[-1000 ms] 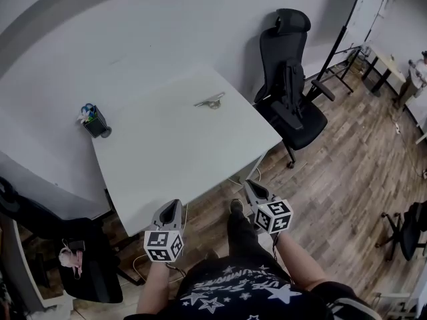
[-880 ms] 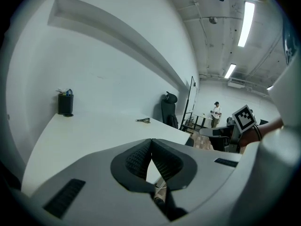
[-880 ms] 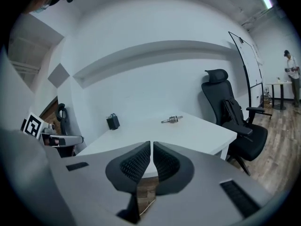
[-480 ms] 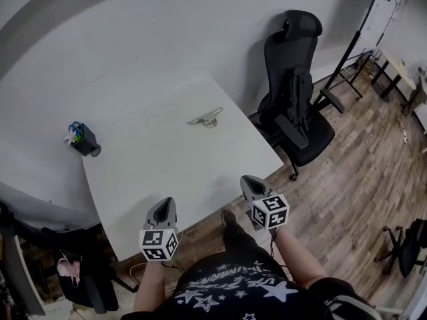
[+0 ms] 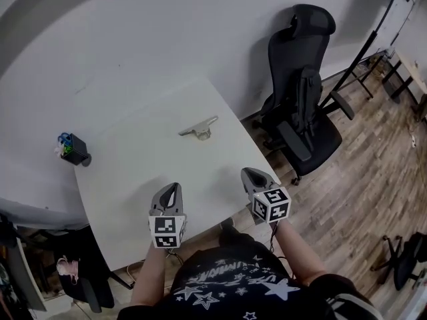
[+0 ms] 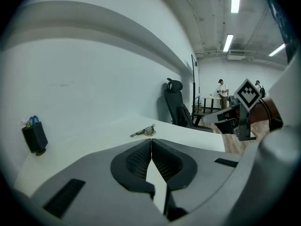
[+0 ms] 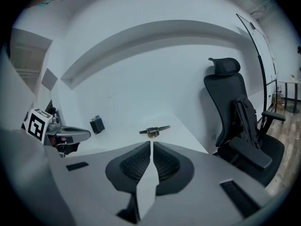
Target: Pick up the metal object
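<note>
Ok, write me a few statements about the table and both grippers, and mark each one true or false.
1. The metal object lies on the table. True.
2. The left gripper holds the metal object. False: it is shut on nothing, well short of it.
3. The right gripper is wide open. False: its jaws are together.
4. A black holder stands near the table's left edge. True.
</note>
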The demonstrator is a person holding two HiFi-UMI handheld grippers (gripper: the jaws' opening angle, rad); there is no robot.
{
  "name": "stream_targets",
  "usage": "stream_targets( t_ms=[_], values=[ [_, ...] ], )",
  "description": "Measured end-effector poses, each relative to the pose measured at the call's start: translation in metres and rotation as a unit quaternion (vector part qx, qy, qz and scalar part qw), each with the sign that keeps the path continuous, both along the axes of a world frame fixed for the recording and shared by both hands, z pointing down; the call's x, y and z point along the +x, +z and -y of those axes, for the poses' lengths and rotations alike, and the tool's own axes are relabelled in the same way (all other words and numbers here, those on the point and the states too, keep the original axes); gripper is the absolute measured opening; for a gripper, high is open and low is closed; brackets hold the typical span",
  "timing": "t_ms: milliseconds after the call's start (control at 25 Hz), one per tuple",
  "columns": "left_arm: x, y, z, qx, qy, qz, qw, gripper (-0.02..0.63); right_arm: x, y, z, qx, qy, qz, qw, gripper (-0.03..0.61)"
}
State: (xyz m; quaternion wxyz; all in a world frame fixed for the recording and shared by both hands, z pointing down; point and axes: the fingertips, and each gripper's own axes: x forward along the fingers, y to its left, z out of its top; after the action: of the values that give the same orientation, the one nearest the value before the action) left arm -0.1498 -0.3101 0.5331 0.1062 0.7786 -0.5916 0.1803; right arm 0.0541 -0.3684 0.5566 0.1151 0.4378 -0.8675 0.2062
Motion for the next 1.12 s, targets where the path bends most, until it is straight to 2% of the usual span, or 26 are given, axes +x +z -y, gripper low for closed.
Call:
stream_targets(
  t_ms=[360,640,720,960,1120],
  values=[
    [0.043,0.007,0.097,0.002,0.02,0.067,0.9975,0.025,0.025,0.011,0.075,-0.006,-0.025,0.004,1.0,0.05],
    [0.061,0.019,0.158,0.01,0.054,0.145,0.9879,0.122,0.027,0.026,0.124,-0.024,-0.032,0.006,0.999,0.049],
    [0.062,0.028,0.172,0.007,0.06,0.165,0.9844,0.129,0.025,0.03,0.133,-0.029,-0.033,0.011,0.999,0.05],
    [0.07,0.052,0.209,0.0,0.071,0.239,0.9685,0.139,0.027,0.046,0.155,-0.045,-0.043,0.006,0.998,0.049],
    [0.081,0.069,0.224,0.002,0.116,0.294,0.9488,0.164,0.022,0.053,0.164,-0.05,-0.052,0.002,0.997,0.05]
  ],
)
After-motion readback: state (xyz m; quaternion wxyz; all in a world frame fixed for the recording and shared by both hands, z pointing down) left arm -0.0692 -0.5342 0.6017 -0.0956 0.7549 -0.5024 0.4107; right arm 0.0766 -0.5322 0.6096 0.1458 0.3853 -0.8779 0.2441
